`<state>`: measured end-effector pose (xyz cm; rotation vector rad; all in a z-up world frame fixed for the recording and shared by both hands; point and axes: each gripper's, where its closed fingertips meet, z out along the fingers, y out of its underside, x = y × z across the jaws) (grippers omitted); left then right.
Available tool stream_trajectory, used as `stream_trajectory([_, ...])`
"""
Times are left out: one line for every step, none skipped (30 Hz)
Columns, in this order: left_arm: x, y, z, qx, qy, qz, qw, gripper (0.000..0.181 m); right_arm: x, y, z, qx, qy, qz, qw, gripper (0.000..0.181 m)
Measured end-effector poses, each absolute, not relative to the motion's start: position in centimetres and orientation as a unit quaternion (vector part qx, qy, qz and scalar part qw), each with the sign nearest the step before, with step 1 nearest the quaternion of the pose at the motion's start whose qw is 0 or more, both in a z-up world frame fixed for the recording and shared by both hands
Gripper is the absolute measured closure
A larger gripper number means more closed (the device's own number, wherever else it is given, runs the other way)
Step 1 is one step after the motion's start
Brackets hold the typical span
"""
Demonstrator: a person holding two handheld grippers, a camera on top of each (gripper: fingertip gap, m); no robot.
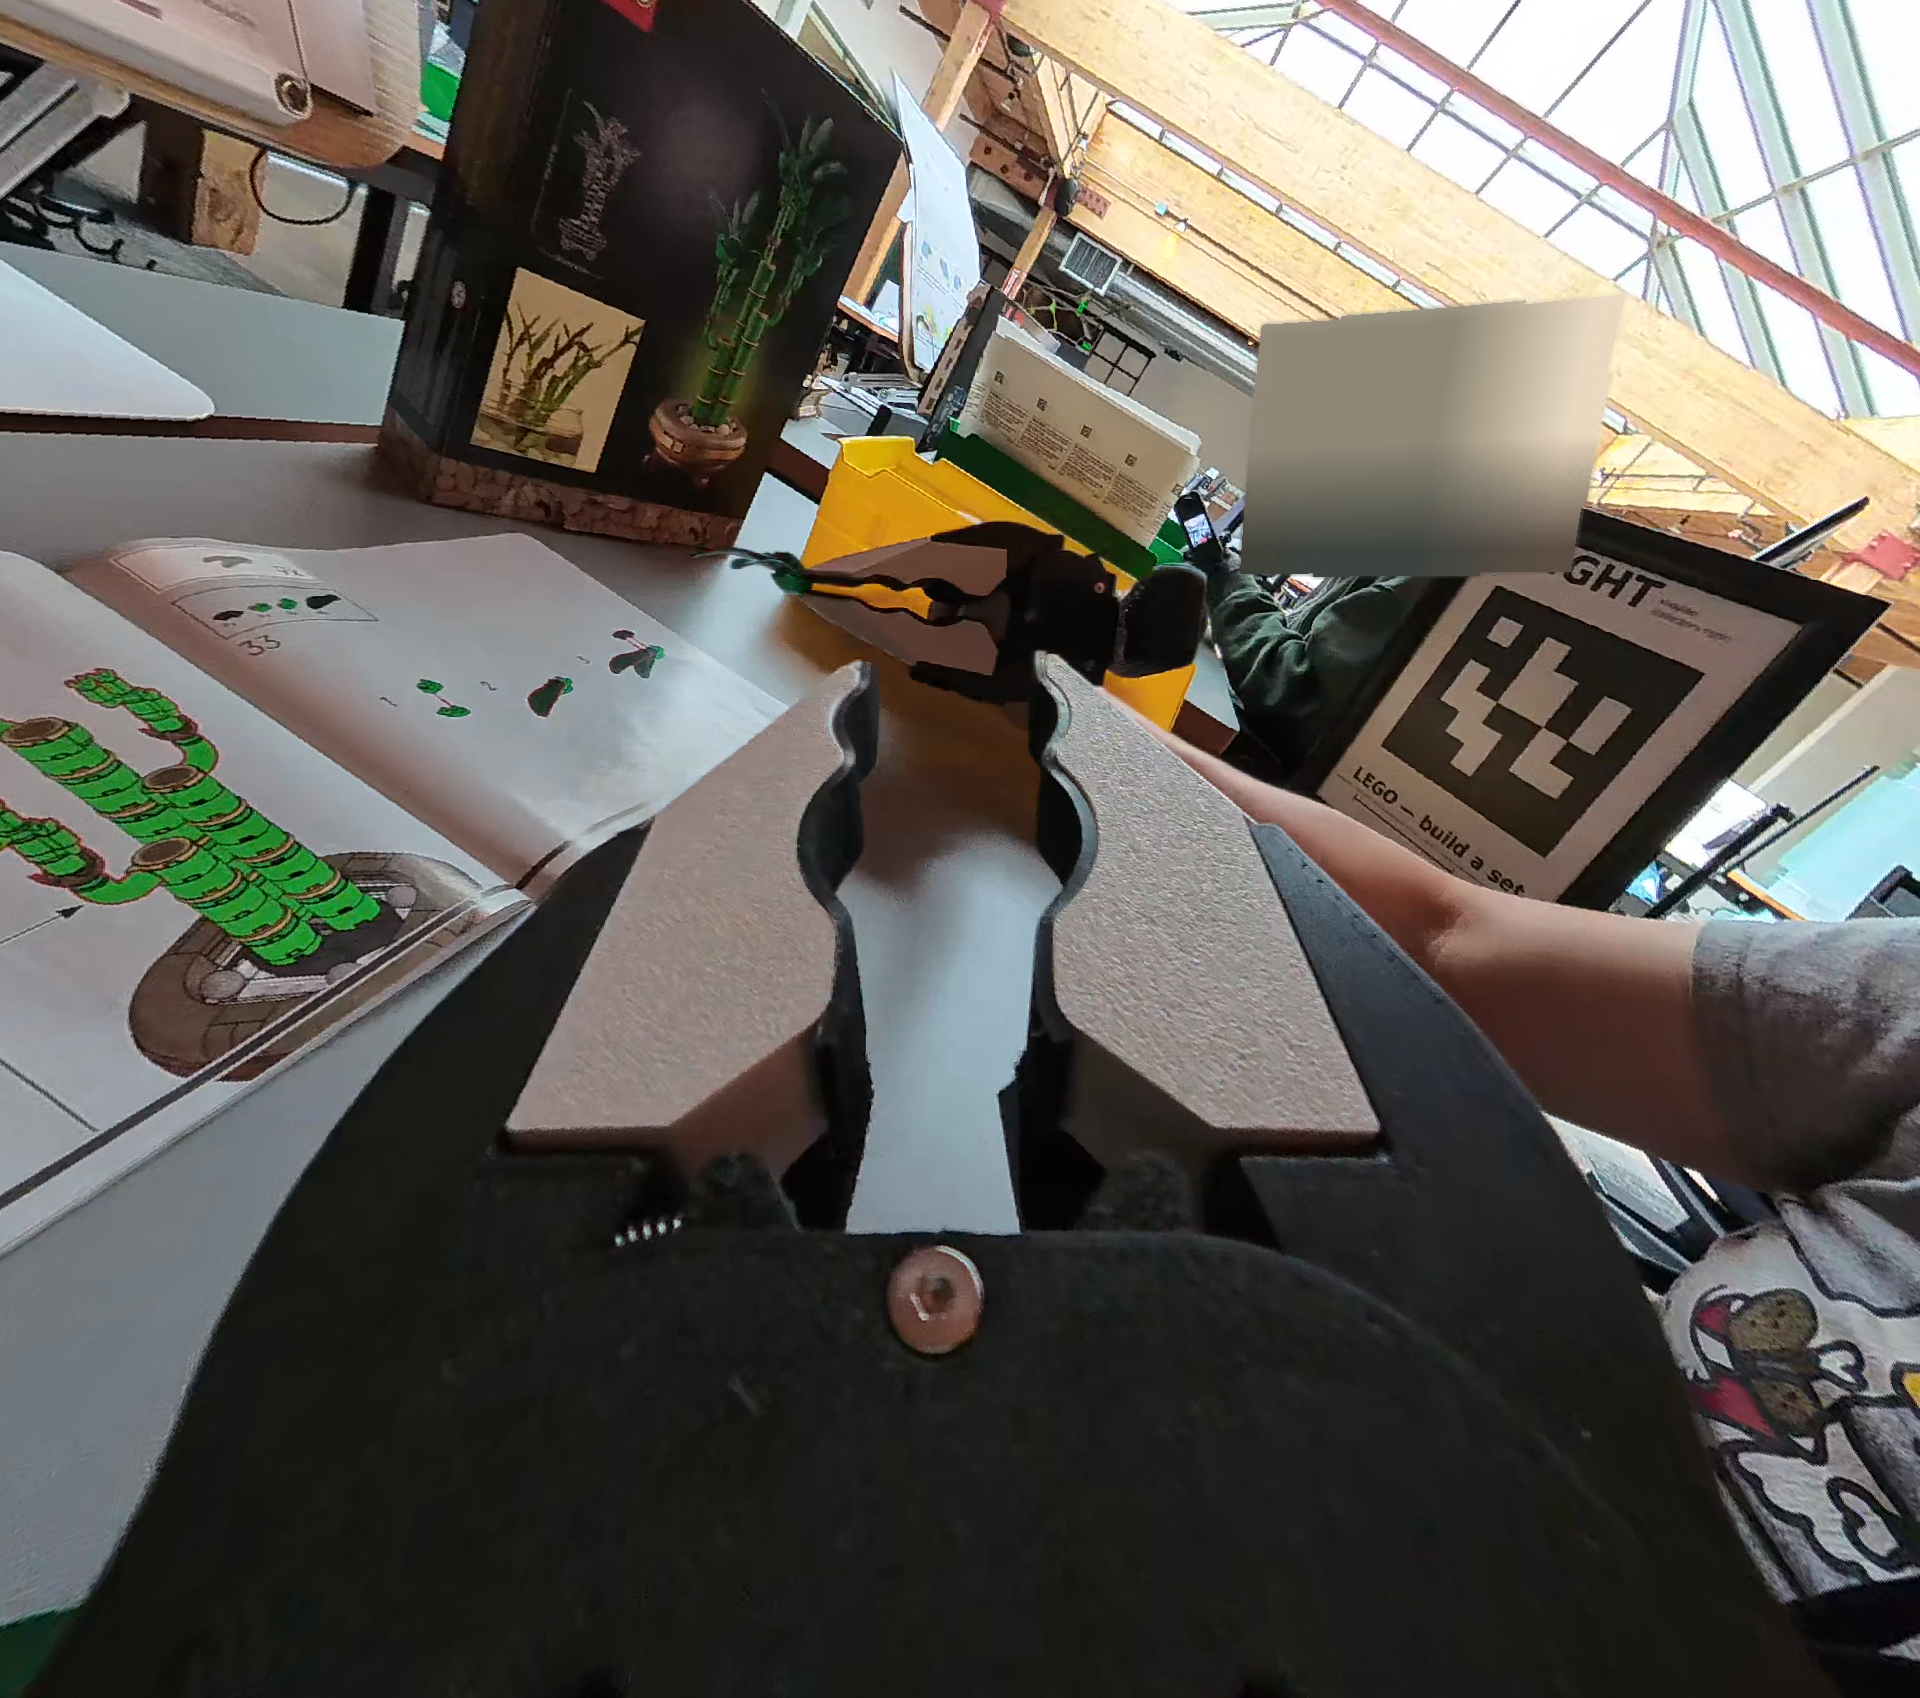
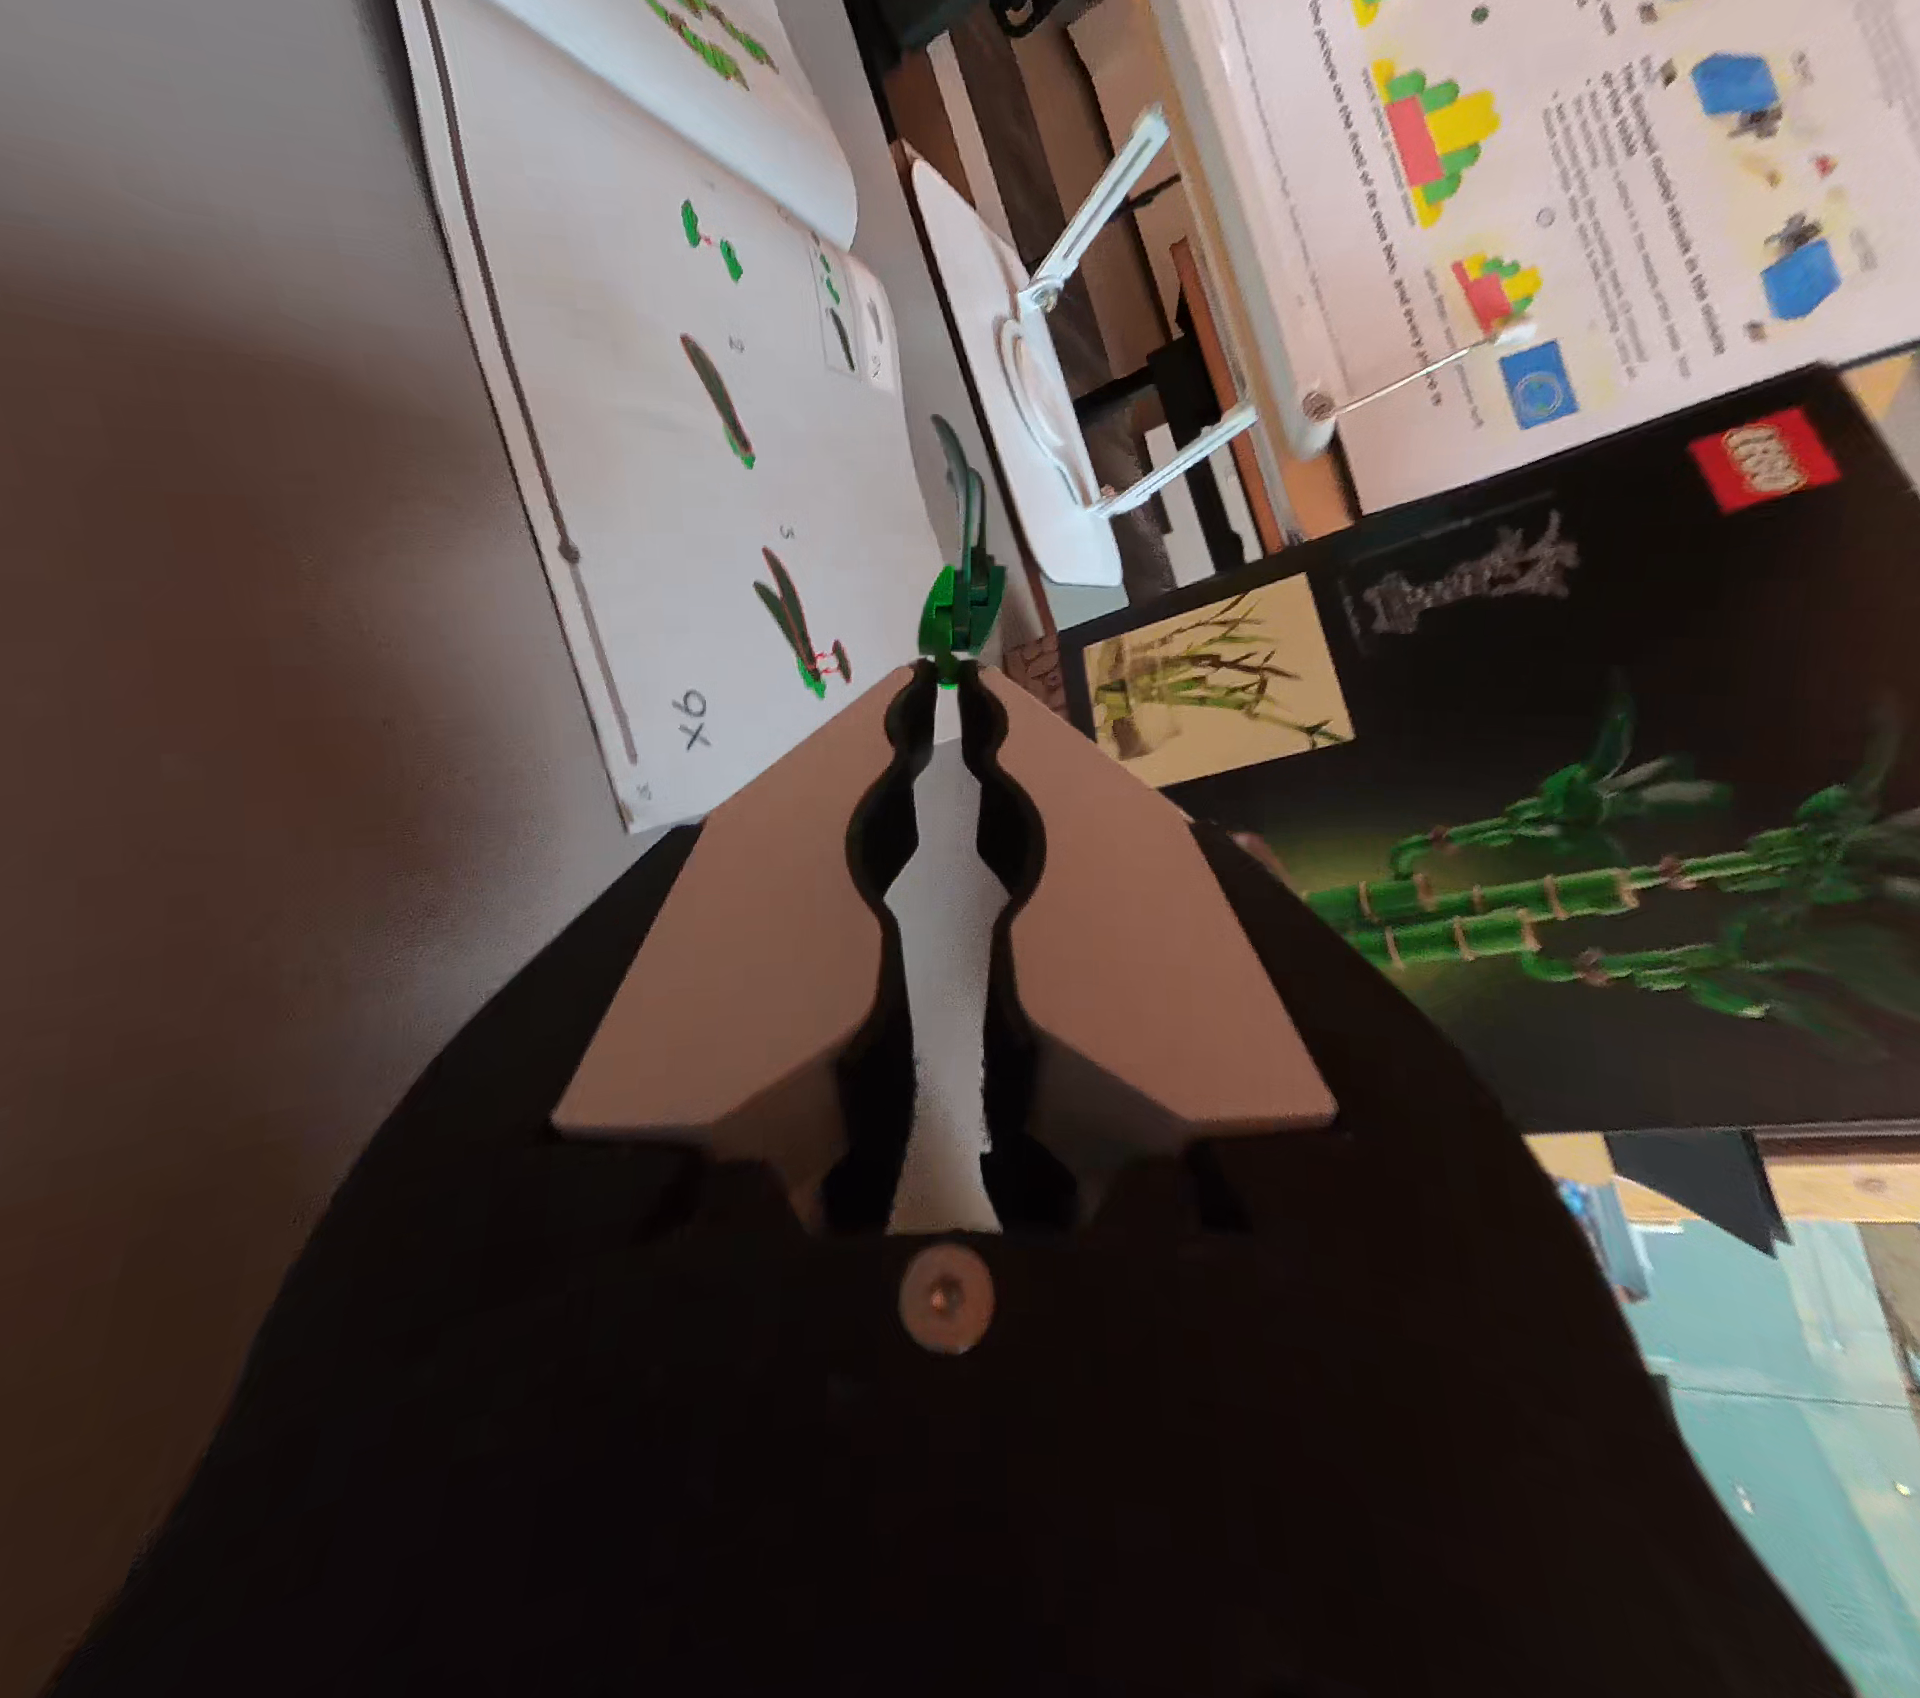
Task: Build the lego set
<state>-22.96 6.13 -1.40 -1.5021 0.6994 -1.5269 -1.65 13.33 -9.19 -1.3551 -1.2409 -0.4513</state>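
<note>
Left wrist view: your left gripper [image 1: 954, 692] stood with its tan, wavy-edged fingers [image 1: 717, 900] clearly parted and nothing between them, held above the grey table [image 1: 260, 495]. To its left lay the open white instruction booklet [image 1: 312, 775] with green bamboo drawings; behind that stood the tall black set box [image 1: 644, 194]. Farther off, in front of the yellow plastic bin [image 1: 883, 495], your right gripper [image 1: 805, 583] held a small green leaf assembly [image 1: 764, 562] at its tips. A bare forearm [image 1: 1455, 942] crossed the right side, near a framed black-and-white marker sign [image 1: 1538, 723].

Right wrist view: your right gripper [image 2: 943, 680] was closed to a narrow gap, pinching the base of the green leaf assembly [image 2: 961, 599], whose dark leaves pointed away from the tips. The assembly hung in the air above the booklet's edge [image 2: 644, 443], beside the box [image 2: 1558, 765]. A white magnifier stand [image 2: 1039, 370] stood beyond.
</note>
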Motion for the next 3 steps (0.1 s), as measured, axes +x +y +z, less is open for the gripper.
stream_trajectory([-22.93,6.10,-1.40,-0.601,0.282,-0.612,0.430,0.155,-1.39,13.31,-9.61,-0.584,-0.531,-0.190,0.584,0.179])
stream_trajectory([-22.94,6.11,-1.42,-0.601,0.283,-0.612,0.430,0.156,-1.26,13.26,-10.02,-0.588,-0.531,-0.186,0.582,0.179])
stream_trajectory([-22.97,6.14,-1.41,-0.600,0.283,-0.612,0.430,0.156,-1.19,13.22,-10.36,-0.593,-0.528,-0.180,0.581,0.179])
